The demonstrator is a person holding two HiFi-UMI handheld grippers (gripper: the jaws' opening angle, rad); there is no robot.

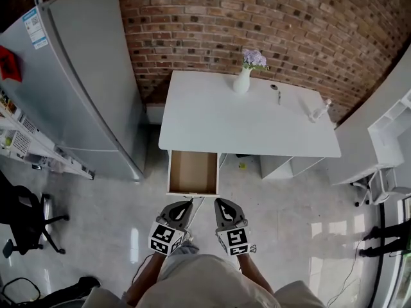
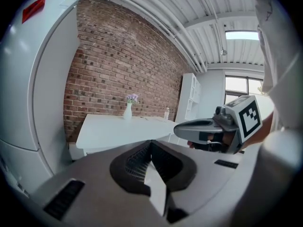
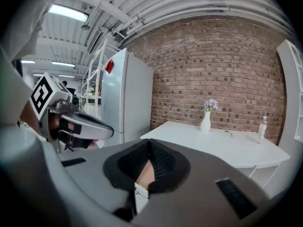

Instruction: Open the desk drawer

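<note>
Shallow white drawer (image 1: pixel 192 172) with brown bottom pulled out under white rectangular table (image 1: pixel 212 120). Left tool (image 1: pixel 187 203) and right tool (image 1: pixel 219 203) closed, empty, side by side before it.

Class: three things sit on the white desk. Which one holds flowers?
The white vase at the desk's back edge, topped with purple flowers; the bottle and the small dark item hold none.
</note>
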